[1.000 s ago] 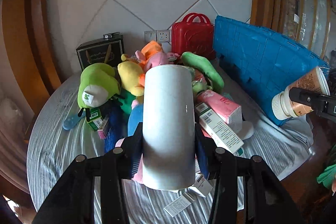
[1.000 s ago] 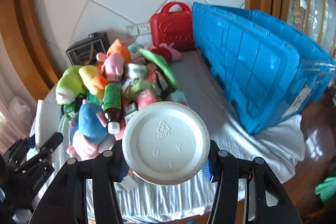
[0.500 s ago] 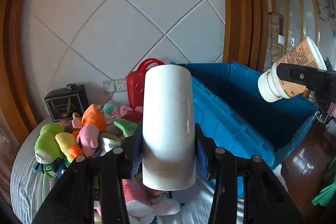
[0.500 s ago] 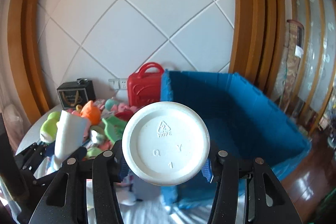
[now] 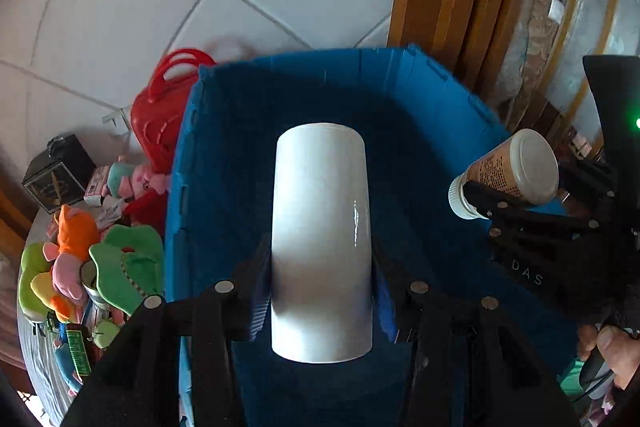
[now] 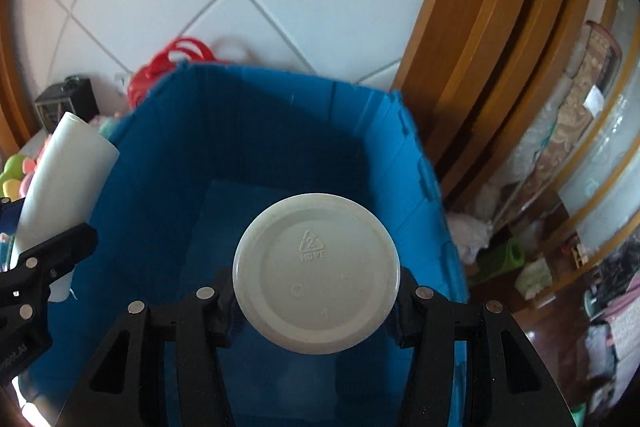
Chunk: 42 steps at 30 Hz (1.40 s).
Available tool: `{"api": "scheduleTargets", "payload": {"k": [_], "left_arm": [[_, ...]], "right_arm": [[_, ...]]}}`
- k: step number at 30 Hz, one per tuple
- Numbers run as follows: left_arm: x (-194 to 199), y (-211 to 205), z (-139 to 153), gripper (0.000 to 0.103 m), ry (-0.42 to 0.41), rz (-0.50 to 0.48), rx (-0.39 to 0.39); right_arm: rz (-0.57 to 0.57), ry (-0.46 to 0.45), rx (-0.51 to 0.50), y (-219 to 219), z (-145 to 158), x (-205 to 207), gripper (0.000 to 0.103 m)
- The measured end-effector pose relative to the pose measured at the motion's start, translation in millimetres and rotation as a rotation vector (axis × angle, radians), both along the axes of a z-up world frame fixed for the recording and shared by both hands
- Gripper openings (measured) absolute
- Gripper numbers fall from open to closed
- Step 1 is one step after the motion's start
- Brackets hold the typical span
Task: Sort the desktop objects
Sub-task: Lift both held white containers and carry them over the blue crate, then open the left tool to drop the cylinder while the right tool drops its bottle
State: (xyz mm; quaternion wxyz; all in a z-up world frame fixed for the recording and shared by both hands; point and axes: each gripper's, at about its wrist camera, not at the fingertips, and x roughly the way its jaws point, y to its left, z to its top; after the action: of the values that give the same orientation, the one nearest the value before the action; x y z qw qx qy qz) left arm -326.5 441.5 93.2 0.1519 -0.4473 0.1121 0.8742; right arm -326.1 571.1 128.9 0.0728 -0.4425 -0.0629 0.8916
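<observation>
Pointing forward along the fingers, the white cylinder (image 5: 322, 239) sits lengthwise in the left gripper (image 5: 320, 291), its long axis running away from the camera over the open blue bin (image 5: 224, 147). Both jaws are closed against its sides near the rear half, so its far end juts well past the fingertips. The right gripper (image 6: 316, 291) is clamped the same way on a brown bottle (image 5: 506, 167), held cap-forward with its white base toward the lens; that base reads "2 HDPE" inside a recycling triangle. Small print on the bottle's label is too fine to read. "DAS" shows on the right gripper's body. Both held things hang above the bin's interior. Plush toys (image 5: 80, 267) lie heaped left of the bin, beside a red case (image 5: 160, 119).
</observation>
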Motion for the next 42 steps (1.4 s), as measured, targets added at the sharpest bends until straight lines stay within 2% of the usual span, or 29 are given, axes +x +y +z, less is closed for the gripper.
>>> {"api": "scheduleTargets", "payload": {"k": [4,9,12,15,19,22,24,25,27,30,31,32,34,38,42], "left_arm": [[-31,24,-69,0.043,-0.196,0.030,-0.111],[-38,36,-129,0.043,-0.329,0.026,-0.221],[-34,40,-157,0.043,-0.406,0.024,-0.279],[-30,41,-171,0.043,-0.459,0.012,-0.297],[-23,42,-169,0.043,-0.434,-0.011,-0.297],[-18,42,-173,0.044,-0.469,-0.024,-0.285],[-15,42,-174,0.044,-0.474,-0.023,-0.295],[-21,45,-171,0.044,-0.468,-0.019,-0.303],[-20,45,-168,0.044,-0.456,-0.009,-0.303],[-32,40,-168,0.045,-0.459,-0.008,-0.261],[-34,38,-167,0.048,-0.453,-0.010,-0.253],[-35,38,-166,0.052,-0.443,-0.011,-0.251],[-36,38,-162,0.066,-0.424,-0.009,-0.244],[-39,37,-153,0.067,-0.388,0.006,-0.245],[-31,38,-120,0.067,-0.266,0.009,-0.232]], "right_arm": [[0.012,-0.256,-0.068,28,-84,-42,0.052],[0.049,-0.554,-0.079,35,-179,-54,0.052],[0.078,-0.679,-0.090,30,-219,-46,0.052],[0.102,-0.764,-0.083,26,-240,-37,0.052],[0.119,-0.813,-0.063,24,-250,-29,0.052],[0.129,-0.819,-0.065,22,-252,-26,0.053],[0.128,-0.805,-0.066,22,-250,-23,0.059],[0.124,-0.800,-0.066,25,-249,-23,0.068],[0.120,-0.796,-0.066,25,-244,-34,0.076],[0.126,-0.783,-0.064,23,-242,-36,0.079],[0.125,-0.776,-0.065,23,-241,-35,0.082],[0.125,-0.766,-0.064,22,-241,-33,0.083],[0.122,-0.743,-0.058,20,-234,-38,0.085],[0.127,-0.707,-0.026,18,-217,-35,0.090],[0.147,-0.650,-0.014,16,-186,-26,0.095]]}}
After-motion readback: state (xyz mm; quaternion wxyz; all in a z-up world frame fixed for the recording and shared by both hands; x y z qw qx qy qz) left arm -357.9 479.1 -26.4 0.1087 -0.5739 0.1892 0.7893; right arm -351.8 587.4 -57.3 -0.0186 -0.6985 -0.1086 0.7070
